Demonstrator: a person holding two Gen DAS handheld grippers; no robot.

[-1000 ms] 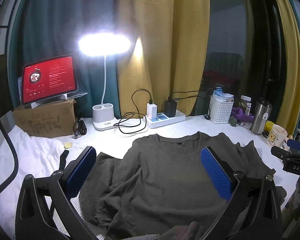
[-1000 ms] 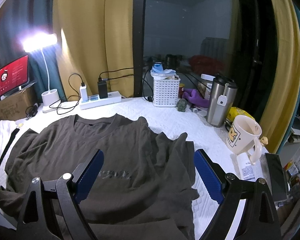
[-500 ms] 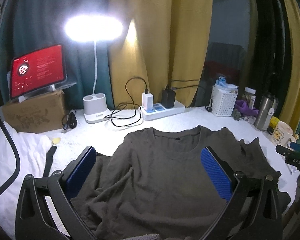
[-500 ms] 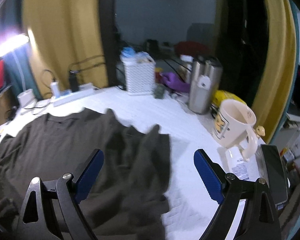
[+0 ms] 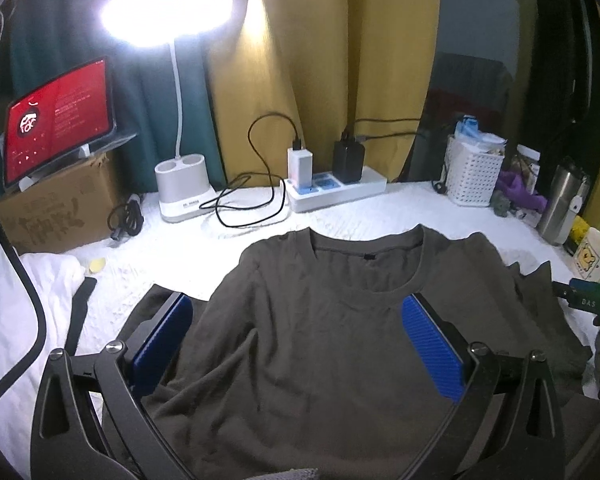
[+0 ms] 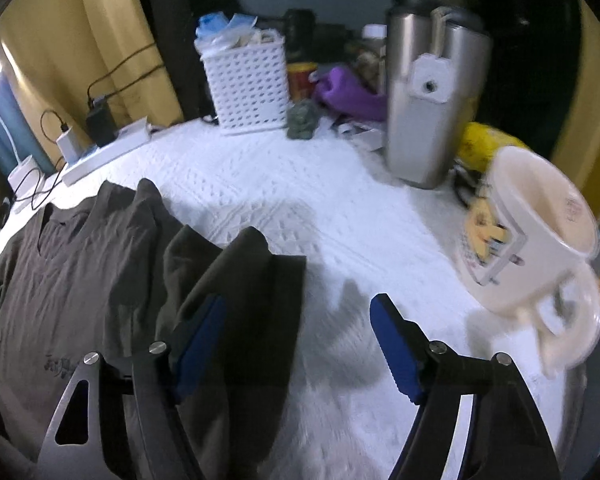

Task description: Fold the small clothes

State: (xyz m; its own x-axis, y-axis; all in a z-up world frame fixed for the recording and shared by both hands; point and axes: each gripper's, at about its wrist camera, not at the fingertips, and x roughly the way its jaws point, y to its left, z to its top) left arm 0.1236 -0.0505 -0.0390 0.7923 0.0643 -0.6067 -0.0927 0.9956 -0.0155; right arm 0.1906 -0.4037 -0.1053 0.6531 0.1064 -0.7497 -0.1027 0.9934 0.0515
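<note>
**A:** Where does the garment lie?

**B:** The dark olive T-shirt (image 5: 320,340) is spread face up on the white quilted desk (image 6: 300,184), neckline toward the curtains. Its sleeve (image 6: 244,280) on the mug side is bunched into raised folds at the shirt's edge. A small print shows low on the chest in the right wrist view.

**A:** State of the left tongs?

**B:** The left tongs (image 5: 296,344) stand spread wide over the chest of the shirt, blue pads apart, nothing pinched between them.

**A:** And the right tongs?

**B:** The right tongs (image 6: 300,344) are also spread, though their jaws have just been closing. One blue pad sits at the rumpled sleeve fold, the other over bare desk; the sleeve edge lies between them. The pads are not pressing on it.

**A:** What surrounds the shirt?

**B:** Behind it: a lit desk lamp (image 5: 168,20), a power strip (image 5: 336,192) with chargers, a red-screened tablet (image 5: 58,116) on a cardboard box (image 5: 60,204). Toward the right: a white basket (image 6: 246,80), a steel tumbler (image 6: 428,96) and a cream mug (image 6: 532,232), all apart from the cloth. White fabric (image 5: 16,312) lies at the left.
</note>
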